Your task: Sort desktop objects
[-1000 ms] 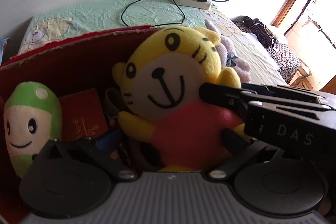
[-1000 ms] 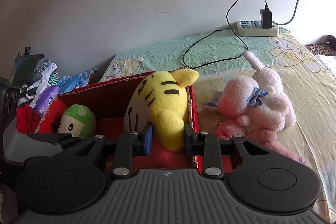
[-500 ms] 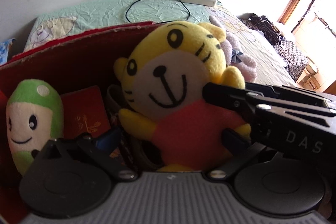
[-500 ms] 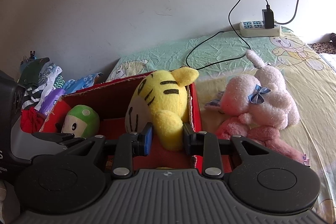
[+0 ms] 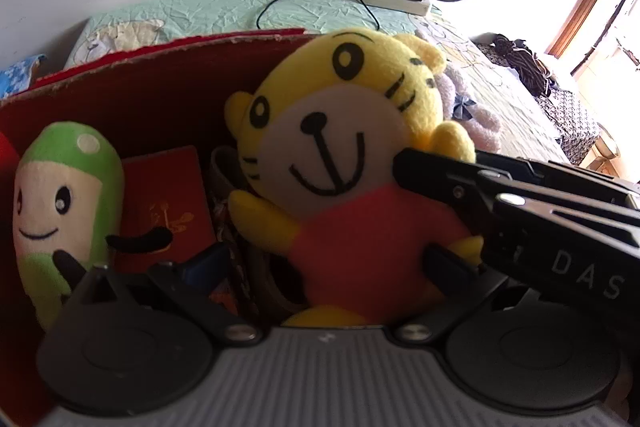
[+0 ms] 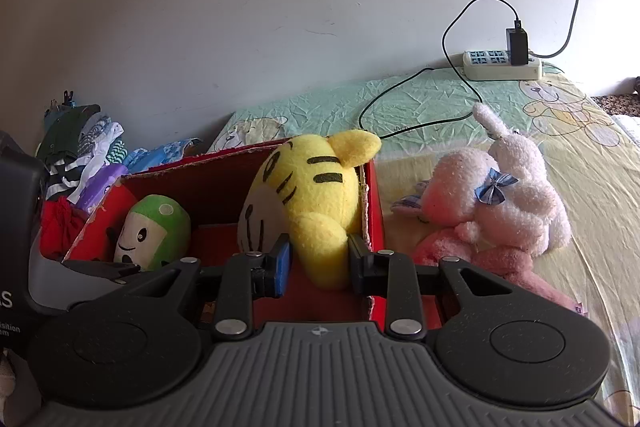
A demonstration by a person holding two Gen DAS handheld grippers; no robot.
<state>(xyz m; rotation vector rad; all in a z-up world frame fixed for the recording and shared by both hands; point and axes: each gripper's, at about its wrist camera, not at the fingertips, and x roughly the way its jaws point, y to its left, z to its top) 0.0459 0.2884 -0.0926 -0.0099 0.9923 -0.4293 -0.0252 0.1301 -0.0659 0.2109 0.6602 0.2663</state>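
A yellow tiger plush (image 5: 332, 155) (image 6: 308, 195) in a red shirt sits upright in the red cardboard box (image 5: 120, 99) (image 6: 372, 195), against its right wall. My right gripper (image 6: 319, 261) is shut on the tiger's yellow arm; in the left wrist view its black body (image 5: 520, 207) reaches in from the right. My left gripper (image 5: 320, 263) stands wide open low in front of the tiger's body. A green-capped plush (image 5: 60, 195) (image 6: 156, 231) leans in the box's left end.
A pink-and-white rabbit plush (image 6: 500, 203) lies on the bedsheet right of the box. A red booklet (image 5: 168, 203) and straps fill the box floor. A power strip (image 6: 500, 65) with a cable sits by the wall. Clothes (image 6: 80, 155) are piled at the left.
Both views have drifted slightly. The right gripper's hold on the tiger's arm is unchanged and the tiger stays in the box.
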